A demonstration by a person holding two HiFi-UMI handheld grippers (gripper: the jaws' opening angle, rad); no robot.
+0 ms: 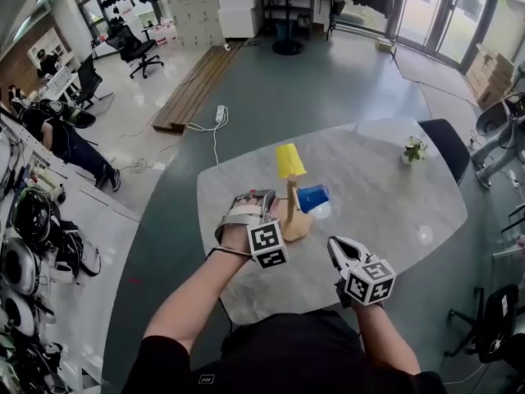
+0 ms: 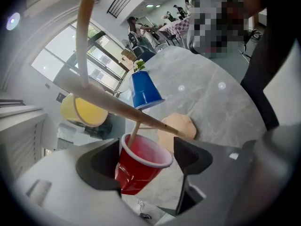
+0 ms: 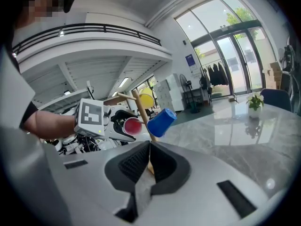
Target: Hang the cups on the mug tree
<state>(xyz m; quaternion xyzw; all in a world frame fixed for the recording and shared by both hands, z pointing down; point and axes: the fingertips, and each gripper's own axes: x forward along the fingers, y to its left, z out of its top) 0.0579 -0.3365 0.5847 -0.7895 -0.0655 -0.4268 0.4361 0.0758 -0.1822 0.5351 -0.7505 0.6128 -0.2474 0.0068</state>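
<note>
A wooden mug tree (image 1: 294, 208) stands on the grey marble table (image 1: 394, 212). A yellow cup (image 1: 289, 160) hangs on its top and a blue cup (image 1: 312, 198) on a right-hand peg. My left gripper (image 2: 146, 149) is at the tree's left side, shut on a red cup (image 2: 141, 161). A thin peg (image 2: 134, 131) reaches into that cup's mouth, and the tree's round base (image 2: 181, 126) lies just beyond. My right gripper (image 1: 336, 246) hovers near the table's front edge, right of the tree, shut with nothing in it. From there I see the red cup (image 3: 132, 125) beside the blue cup (image 3: 161, 122).
A small potted plant (image 1: 413, 148) stands at the table's far right, with a dark chair (image 1: 447, 146) behind it. Wooden planks (image 1: 193, 89) and a power strip (image 1: 220, 115) lie on the floor beyond the table. Desks and a seated person (image 1: 57, 138) are at the left.
</note>
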